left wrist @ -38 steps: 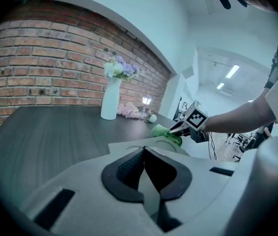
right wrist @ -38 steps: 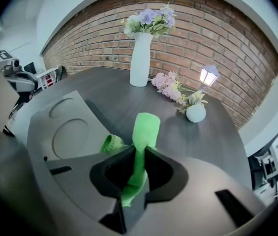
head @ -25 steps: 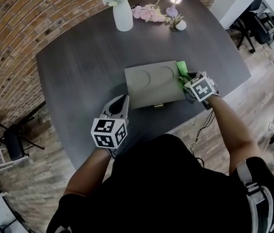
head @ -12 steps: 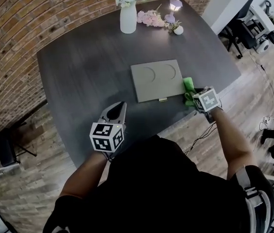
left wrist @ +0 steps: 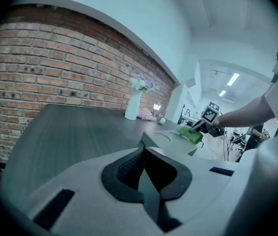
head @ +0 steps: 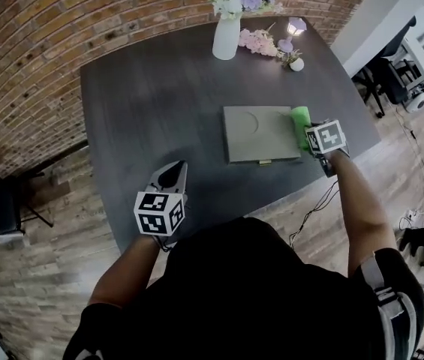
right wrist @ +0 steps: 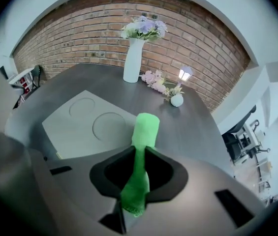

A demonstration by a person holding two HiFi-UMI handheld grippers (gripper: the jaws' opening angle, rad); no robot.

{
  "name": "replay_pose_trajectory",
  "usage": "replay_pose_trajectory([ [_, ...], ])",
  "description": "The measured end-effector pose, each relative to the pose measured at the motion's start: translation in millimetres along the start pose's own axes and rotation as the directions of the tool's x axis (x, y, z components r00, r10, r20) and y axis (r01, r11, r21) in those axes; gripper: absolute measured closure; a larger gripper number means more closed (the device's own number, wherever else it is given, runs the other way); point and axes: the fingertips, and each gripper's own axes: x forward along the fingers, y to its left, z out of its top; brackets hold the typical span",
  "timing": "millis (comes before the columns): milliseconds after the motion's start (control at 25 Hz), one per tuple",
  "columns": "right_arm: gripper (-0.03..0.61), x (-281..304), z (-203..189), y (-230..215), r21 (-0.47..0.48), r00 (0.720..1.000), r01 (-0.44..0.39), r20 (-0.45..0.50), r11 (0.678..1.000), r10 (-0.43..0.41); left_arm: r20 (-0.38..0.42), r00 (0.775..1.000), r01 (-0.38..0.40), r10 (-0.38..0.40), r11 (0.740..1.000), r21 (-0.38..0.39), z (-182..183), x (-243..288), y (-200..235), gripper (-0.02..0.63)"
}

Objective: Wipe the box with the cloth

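With right gripper (head: 307, 134) pinching the green cloth (head: 300, 120) at the grey box's (head: 257, 135) right edge, centre-right of frame, best pressed flat and swept leftward evenly, left gripper (head: 172, 174), pressed together on nothing at lower left, free to steady the box.

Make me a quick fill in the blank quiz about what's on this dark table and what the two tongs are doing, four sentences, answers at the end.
1. The right tongs are shut on a ___ cloth.
2. The left tongs are shut and hold ___.
3. Two ___ are marked on the lid of the grey box.
4. The white vase holds ___.

Missing words: green; nothing; circles; flowers.
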Motion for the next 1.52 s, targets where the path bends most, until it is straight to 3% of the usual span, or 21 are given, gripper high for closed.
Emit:
replay_pose_trajectory([
  [120, 0.522, 16, 27, 6, -0.041, 1.000, -0.014, -0.009, 0.999, 0.014, 0.009, 0.998, -0.054, 0.054, 0.998, -0.018, 1, -10, 12, 0.604],
  [240, 0.522, 27, 53, 39, -0.137, 0.997, -0.076, 0.011, 0.988, 0.079, 0.008, 0.995, -0.103, 0.103, 0.994, -0.043, -3, -18, 21, 0.604],
  [360, 0.522, 35, 79, 92, -0.237, 0.986, -0.151, 0.035, 0.960, 0.164, 0.002, 0.990, -0.139, 0.139, 0.988, -0.071, -8, -25, 30, 0.604],
  [520, 0.522, 43, 93, 179, -0.291, 0.955, -0.284, -0.004, 0.913, 0.296, -0.001, 0.986, -0.166, 0.166, 0.983, -0.084, -13, -27, 33, 0.604],
  [680, 0.522, 31, 117, 244, -0.411, 0.943, -0.287, 0.041, 0.865, 0.332, 0.000, 0.985, -0.173, 0.174, 0.981, -0.092, -14, -26, 31, 0.604],
  [760, 0.522, 18, 128, 274, -0.448, 0.918, -0.317, 0.077, 0.836, 0.390, 0.000, 0.985, -0.172, 0.173, 0.981, -0.092, -14, -25, 31, 0.604],
  [840, 0.522, 4, 126, 300, -0.425, 0.872, -0.409, 0.080, 0.808, 0.484, -0.005, 0.985, -0.170, 0.170, 0.981, -0.091, -15, -24, 30, 0.604],
  [960, 0.520, -14, 124, 312, -0.289, 0.775, -0.571, 0.117, 0.768, 0.621, -0.012, 0.987, -0.158, 0.158, 0.983, -0.089, -14, -18, 26, 0.604],
  [1040, 0.520, -15, 120, 293, -0.185, 0.757, -0.611, 0.146, 0.769, 0.637, -0.017, 0.990, -0.139, 0.138, 0.987, -0.081, -12, -12, 21, 0.604],
  [1200, 0.520, 4, 88, 211, -0.008, 0.835, -0.530, 0.165, 0.848, 0.524, -0.034, 0.995, -0.092, 0.090, 0.994, -0.062, -12, 4, 7, 0.604],
  [1360, 0.520, 19, 26, 109, 0.189, 0.931, -0.360, 0.136, 0.913, 0.339, -0.055, 0.998, -0.040, 0.038, 0.998, -0.039, -14, 19, -9, 0.604],
  [1440, 0.520, 19, -5, 57, 0.285, 0.970, -0.241, 0.102, 0.928, 0.220, -0.061, 0.998, -0.015, 0.013, 1.000, -0.026, -12, 26, -14, 0.604],
  [1520, 0.520, 15, -28, 12, 0.347, 0.992, -0.124, 0.064, 0.930, 0.108, -0.063, 0.998, 0.008, -0.009, 1.000, -0.014, -9, 33, -19, 0.604],
])
